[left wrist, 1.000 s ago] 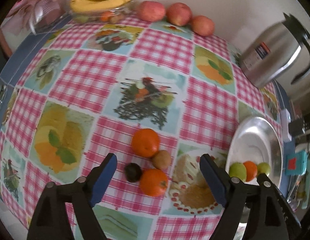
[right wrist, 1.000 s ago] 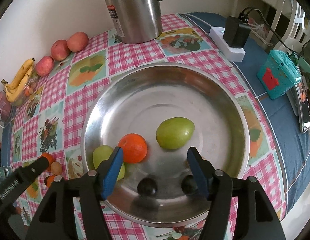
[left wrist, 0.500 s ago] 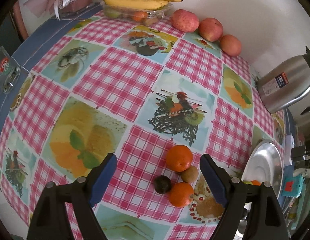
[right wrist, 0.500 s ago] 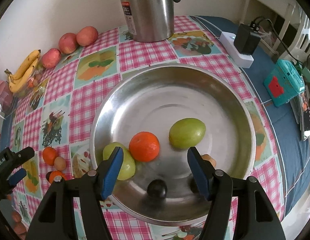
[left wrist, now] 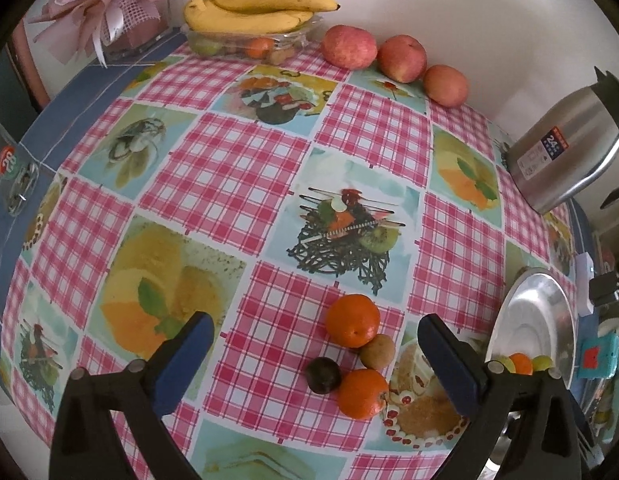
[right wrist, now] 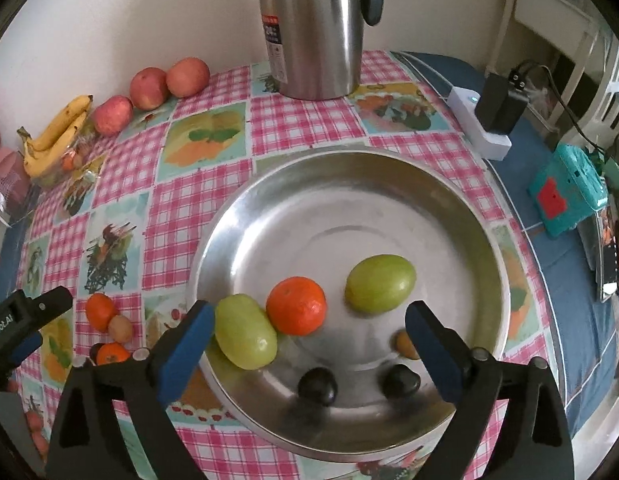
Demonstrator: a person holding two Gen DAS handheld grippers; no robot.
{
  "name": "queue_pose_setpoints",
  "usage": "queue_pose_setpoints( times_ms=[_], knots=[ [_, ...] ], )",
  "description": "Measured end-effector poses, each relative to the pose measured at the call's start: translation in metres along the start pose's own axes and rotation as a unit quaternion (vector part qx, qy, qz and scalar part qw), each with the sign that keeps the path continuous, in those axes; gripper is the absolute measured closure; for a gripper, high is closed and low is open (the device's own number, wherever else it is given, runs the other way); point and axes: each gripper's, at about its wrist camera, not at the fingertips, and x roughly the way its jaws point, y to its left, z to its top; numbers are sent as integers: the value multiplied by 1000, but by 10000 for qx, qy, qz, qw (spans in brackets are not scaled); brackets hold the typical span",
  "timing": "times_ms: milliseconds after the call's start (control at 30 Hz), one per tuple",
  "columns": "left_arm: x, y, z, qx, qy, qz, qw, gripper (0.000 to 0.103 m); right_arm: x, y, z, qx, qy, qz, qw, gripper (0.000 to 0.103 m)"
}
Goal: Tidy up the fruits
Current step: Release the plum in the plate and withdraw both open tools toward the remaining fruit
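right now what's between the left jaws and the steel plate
In the left wrist view, four loose fruits: two oranges, a small brown fruit and a dark plum, short of the steel plate.

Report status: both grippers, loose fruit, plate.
Left gripper open, empty, above four loose fruits: two oranges, dark plum, small brown fruit. Right gripper open, empty, over steel plate. Nothing in the way.

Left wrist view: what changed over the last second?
The left gripper pulled back and swung left: the cluster of two oranges, a small brown fruit and a dark plum now sits off-centre toward its right finger, and the steel plate slid to the frame edge. The right gripper drifted slightly over the plate. Both stayed open and empty; no fruit moved.
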Motion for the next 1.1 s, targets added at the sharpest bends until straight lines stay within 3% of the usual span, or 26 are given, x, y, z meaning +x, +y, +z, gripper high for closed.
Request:
queue_pose_setpoints(
  times_ms=[467,967,1100],
  knots=[
    [-11,-3,2,336,-180,-36,9993,0,-8,23,-1,-294,-242,132,9992,6],
    [-31,31,14,346,-345,-171,9987,0,-15,71,-9,-776,-156,231,9966,6],
    [-36,37,15,444,-440,112,9980,0,-19,89,-12,-851,-105,350,9957,6]
  ],
)
